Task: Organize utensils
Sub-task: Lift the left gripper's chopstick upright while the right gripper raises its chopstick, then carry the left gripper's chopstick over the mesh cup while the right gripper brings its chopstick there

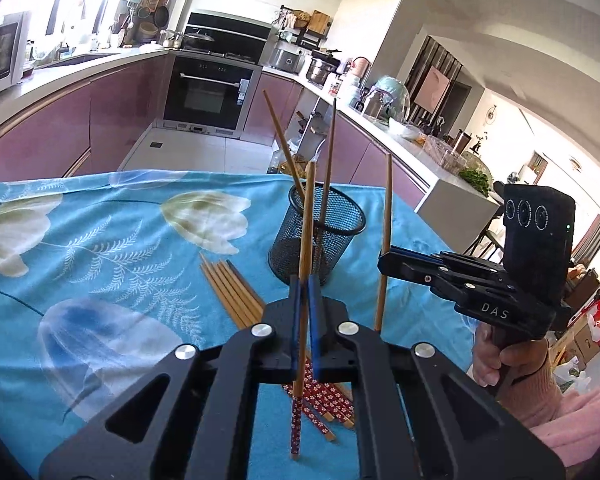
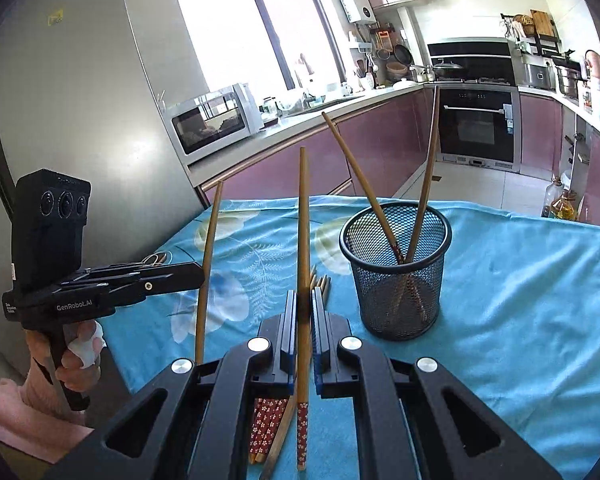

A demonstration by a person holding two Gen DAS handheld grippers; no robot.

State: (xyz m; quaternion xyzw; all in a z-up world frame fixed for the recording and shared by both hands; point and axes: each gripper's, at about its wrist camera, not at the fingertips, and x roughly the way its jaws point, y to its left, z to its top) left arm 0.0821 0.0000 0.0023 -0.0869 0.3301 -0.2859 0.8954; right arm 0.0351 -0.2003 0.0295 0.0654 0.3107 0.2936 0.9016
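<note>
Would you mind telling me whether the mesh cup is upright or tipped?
Upright: the mesh cup stands on its base on the cloth, two chopsticks leaning inside.

Tan chopsticks [image 1: 229, 294] with red, white-flowered ends; black mesh cup [image 2: 396, 268]; turquoise cloth [image 1: 111, 240] printed with pale tulips, perhaps ferns; black hand-held gripper [image 1: 304, 280], blue pads.

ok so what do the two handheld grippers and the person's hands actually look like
Both are black pistol-grip tools with blue finger pads, silver pivot bolts and a black three-lens camera block. The right gripper reads "DAS" in white; the left gripper reads "GenRobot.AI". Bare hands, pink fuzzy sleeves; the left hand clutches something white.
</note>
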